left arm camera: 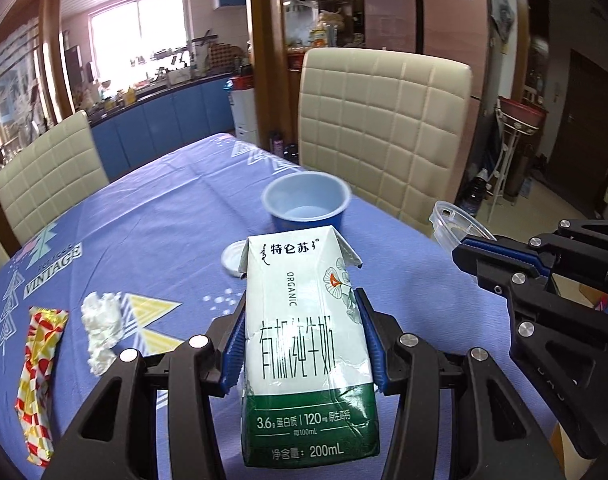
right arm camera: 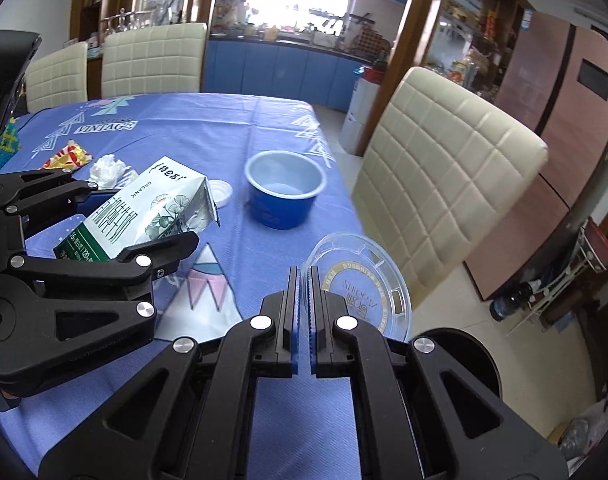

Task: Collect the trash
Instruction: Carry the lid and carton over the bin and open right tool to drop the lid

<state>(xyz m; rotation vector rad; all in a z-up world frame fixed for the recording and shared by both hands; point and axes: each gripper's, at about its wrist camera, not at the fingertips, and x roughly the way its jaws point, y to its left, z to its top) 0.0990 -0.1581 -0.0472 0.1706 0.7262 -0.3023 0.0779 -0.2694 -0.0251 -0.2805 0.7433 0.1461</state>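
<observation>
My left gripper [left arm camera: 302, 300] is shut on a white and green milk carton [left arm camera: 308, 340], its blue pads pressing both sides, and holds it above the blue tablecloth. The right wrist view shows the same carton [right arm camera: 144, 208] tilted in the left gripper [right arm camera: 144, 214]. My right gripper [right arm camera: 304, 272] is shut on the edge of a clear round plastic lid [right arm camera: 364, 284], which sticks out to the right over the table's edge. From the left wrist view, the right gripper [left arm camera: 468, 256] and the lid [left arm camera: 452, 224] are at the right.
On the table [left arm camera: 164, 220] stand a blue cup [left arm camera: 306, 204], a small white cap [left arm camera: 234, 258], a crumpled tissue [left arm camera: 100, 324] and a red and yellow wrapper [left arm camera: 40, 376]. Cream chairs [right arm camera: 444, 168] line the table. A dark round object [right arm camera: 456, 360] sits low right.
</observation>
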